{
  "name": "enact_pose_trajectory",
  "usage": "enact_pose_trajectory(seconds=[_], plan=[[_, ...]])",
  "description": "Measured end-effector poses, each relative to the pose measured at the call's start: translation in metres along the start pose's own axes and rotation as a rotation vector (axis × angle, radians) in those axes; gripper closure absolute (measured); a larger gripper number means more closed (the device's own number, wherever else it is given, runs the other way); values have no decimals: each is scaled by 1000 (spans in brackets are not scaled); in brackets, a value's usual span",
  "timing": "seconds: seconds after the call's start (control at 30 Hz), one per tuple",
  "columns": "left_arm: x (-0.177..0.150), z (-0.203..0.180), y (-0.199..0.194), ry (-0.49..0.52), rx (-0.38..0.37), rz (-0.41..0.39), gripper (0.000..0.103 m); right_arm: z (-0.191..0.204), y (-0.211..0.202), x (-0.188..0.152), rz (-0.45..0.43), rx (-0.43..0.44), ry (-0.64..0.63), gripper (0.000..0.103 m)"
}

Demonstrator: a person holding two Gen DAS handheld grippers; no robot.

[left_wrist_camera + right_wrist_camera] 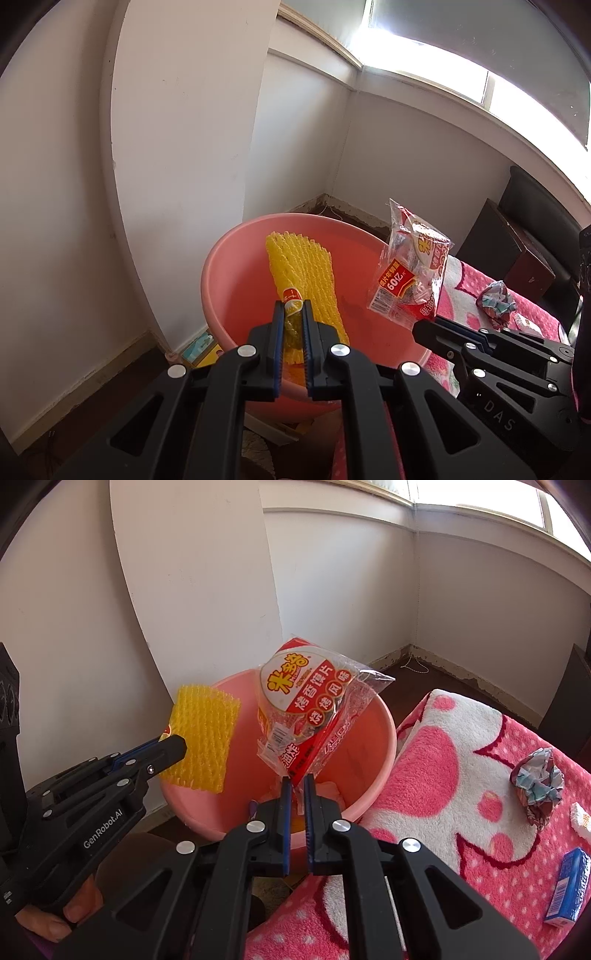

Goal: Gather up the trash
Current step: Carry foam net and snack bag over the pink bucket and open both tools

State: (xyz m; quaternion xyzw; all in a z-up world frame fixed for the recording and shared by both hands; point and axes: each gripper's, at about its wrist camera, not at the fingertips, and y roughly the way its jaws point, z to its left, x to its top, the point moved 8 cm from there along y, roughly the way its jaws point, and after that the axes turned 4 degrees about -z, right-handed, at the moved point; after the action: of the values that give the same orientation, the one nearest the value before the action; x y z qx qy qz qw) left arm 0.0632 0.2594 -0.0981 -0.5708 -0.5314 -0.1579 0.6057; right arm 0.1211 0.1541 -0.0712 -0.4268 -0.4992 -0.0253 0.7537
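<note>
Fingers (pixel 284 794) over pink basin (pixel 384 738), beside pink blanket (pixel 443 760).

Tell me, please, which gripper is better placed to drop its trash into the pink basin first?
Probably left. The left gripper holds the yellow foam net directly over the pink basin. The right gripper holds the snack bag nearer the basin's rim, beside the pink blanket.
</note>
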Motion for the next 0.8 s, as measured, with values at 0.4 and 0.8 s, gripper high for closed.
enact_pose_trajectory(seconds=[0.4,0.8], plan=[[-9,5,14,-39,25,15,89,3,21,-1,59,51,3,85],[-5,5,6,-62,31,-8,73,-7,13,-3,31,49,40,75]])
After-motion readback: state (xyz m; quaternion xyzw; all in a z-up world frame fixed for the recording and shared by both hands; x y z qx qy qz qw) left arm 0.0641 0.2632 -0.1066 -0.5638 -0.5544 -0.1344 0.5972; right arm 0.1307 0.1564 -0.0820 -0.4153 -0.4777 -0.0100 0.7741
